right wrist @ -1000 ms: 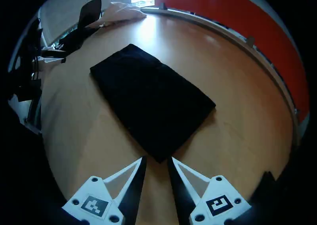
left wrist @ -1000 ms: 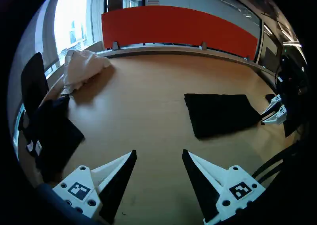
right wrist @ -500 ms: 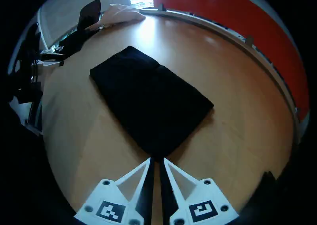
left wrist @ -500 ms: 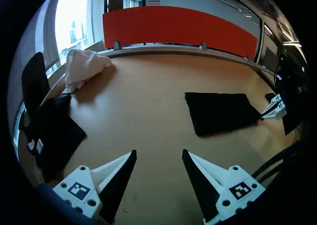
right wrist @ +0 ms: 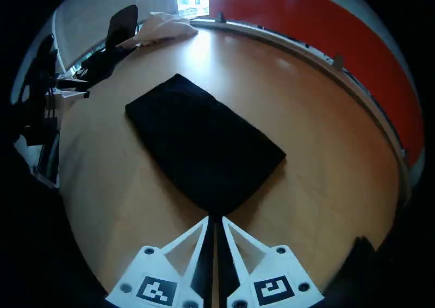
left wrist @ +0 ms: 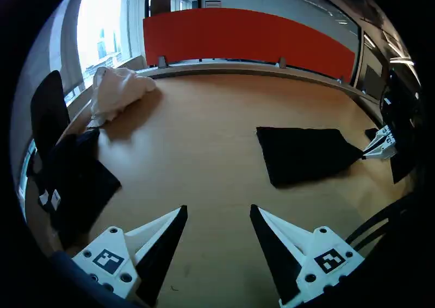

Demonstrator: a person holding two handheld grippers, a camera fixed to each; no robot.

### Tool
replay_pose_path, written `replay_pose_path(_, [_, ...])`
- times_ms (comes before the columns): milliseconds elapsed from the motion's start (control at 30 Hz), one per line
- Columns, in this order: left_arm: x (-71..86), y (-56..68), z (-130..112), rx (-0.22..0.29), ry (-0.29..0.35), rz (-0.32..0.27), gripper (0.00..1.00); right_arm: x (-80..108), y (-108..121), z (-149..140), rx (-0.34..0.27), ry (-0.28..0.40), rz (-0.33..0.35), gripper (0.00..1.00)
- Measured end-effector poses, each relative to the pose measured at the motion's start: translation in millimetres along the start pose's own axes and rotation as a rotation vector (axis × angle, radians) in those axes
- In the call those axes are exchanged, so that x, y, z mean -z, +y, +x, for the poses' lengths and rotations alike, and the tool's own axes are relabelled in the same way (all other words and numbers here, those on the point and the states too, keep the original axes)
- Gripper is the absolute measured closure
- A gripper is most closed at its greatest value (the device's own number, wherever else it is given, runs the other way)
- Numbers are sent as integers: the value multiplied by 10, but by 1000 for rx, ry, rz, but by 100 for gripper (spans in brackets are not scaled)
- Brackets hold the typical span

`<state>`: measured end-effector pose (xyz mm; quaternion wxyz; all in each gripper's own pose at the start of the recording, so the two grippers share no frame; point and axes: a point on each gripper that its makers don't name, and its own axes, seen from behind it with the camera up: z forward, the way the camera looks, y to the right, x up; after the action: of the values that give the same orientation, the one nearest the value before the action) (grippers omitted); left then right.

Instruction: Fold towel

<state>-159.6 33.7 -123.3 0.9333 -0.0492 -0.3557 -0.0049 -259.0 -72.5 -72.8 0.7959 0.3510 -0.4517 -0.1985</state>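
Desk [left wrist: 206,123]: broad wooden top, bare across its middle. The open stretch between the towel and the clutter on the left gives a fold plenty of room.
Red partition [left wrist: 244,36]: stands along the far edge, well apart from the towel, and likely no hindrance to a lift.
Black towel [right wrist: 204,142]: lies flat as a long rectangle toward the right side of the desk. Its near corner is drawn to a point at the right gripper.
Dark cloth [left wrist: 76,177]: hangs over the left edge beside a black chair [left wrist: 46,107], well apart from the towel.
White cloth [left wrist: 114,90]: bunched in the far left corner, out of the way.
Right gripper [right wrist: 216,219]: fingers almost together, pinching the towel's near corner.
Left gripper [left wrist: 217,207]: jaws wide apart and holding nothing, over bare wood well apart from the towel.
Step in hand: probably lifting the pinched corner to carry it over. One corner alone would let the edge sag and skew, so the left gripper should take the neighbouring corner first. Both should then rise level, travel across to the opposite edge and lay the corners square on it.
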Motion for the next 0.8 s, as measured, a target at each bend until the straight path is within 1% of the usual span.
replay_pose_path(100, [7,-15,17,9,1,1,15,57,26,66,-1,15,-13,98])
replay_pose_path(400, [47,2,32,26,-6,-17,15,228,93,241,1,55,-41,98])
replay_pose_path(600, [76,64,50,30,-3,-48,15,338,147,289,3,68,-55,98])
replay_pose_path(800, [101,68,91,36,5,-49,15,430,200,339,12,78,-65,98])
